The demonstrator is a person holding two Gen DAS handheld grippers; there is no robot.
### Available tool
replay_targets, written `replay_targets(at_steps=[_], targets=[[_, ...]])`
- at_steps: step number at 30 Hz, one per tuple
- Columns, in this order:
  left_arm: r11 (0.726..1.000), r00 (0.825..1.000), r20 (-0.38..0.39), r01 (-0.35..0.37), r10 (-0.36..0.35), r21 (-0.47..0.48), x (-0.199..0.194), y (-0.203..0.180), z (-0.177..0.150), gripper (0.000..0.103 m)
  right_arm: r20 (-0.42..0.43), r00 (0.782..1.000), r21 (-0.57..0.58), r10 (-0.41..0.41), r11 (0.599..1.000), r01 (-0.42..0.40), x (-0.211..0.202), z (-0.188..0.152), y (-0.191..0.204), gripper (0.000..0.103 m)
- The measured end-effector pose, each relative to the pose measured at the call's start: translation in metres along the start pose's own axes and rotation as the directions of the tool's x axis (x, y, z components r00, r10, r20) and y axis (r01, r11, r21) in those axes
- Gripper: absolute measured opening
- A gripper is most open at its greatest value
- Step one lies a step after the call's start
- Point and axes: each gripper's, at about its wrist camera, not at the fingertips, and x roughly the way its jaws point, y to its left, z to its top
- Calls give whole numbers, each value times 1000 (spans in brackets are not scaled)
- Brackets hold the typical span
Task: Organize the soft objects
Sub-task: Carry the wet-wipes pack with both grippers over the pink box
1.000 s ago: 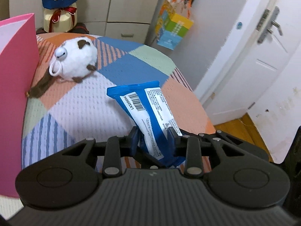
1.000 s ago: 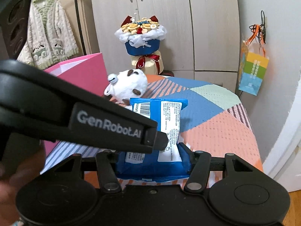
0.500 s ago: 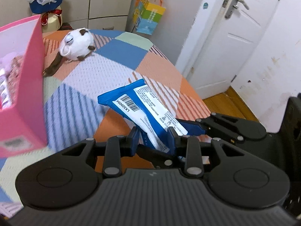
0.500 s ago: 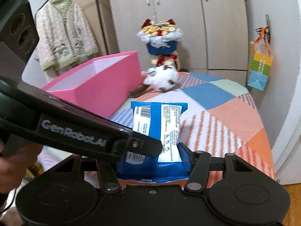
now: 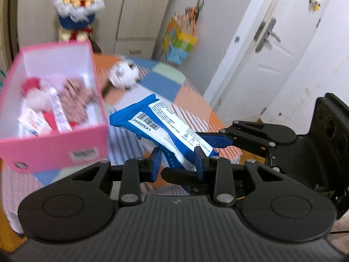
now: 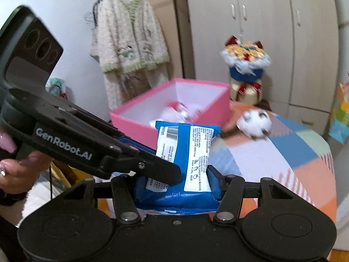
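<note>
Pink cardboard box (image 5: 54, 146) sits left, already holding soft packs. Your left tongs (image 5: 177, 160) and right tongs (image 6: 176, 187) are both clamped on the blue-and-white plastic snack packet (image 5: 161, 124), held above the patchwork-covered tabletop (image 5: 196, 109). Carry it level over the box rim before you release; white plush toy (image 6: 254, 124) waits behind.

Packet (image 5: 165, 122): blue, with white label panels, black barcode and small black print.
Box (image 5: 54, 146): pink outside, white inside.
Plush toy (image 6: 254, 124): white with dark brown patches.
Bed cover (image 6: 283, 152): patchwork of blue, orange, pale green and white, some patches striped.
Left gripper (image 5: 177, 160): black, with blue finger pads.
Right gripper (image 6: 174, 183): black, with blue pads.
Cardigan (image 6: 128, 37): cream with green edges.
</note>
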Motion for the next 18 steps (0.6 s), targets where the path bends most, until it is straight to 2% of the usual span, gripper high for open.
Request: replay_targets(at_steps=[4, 9, 14, 18], targets=[[999, 995, 96, -33, 33, -3, -23, 19, 11, 31, 29, 999, 8, 46, 999, -46, 13, 28, 8, 62], [998, 983, 170, -63, 67, -29, -38, 49, 29, 31, 55, 995, -14, 87, 996, -86, 41, 64, 19, 62], [994, 974, 204, -91, 101, -59, -37, 84, 53, 31, 58, 993, -15, 104, 995, -103, 75, 94, 22, 62], [988, 972, 194, -110, 129, -109, -24, 118, 71, 31, 27, 993, -12, 118, 993, -117, 112, 114, 18, 62]])
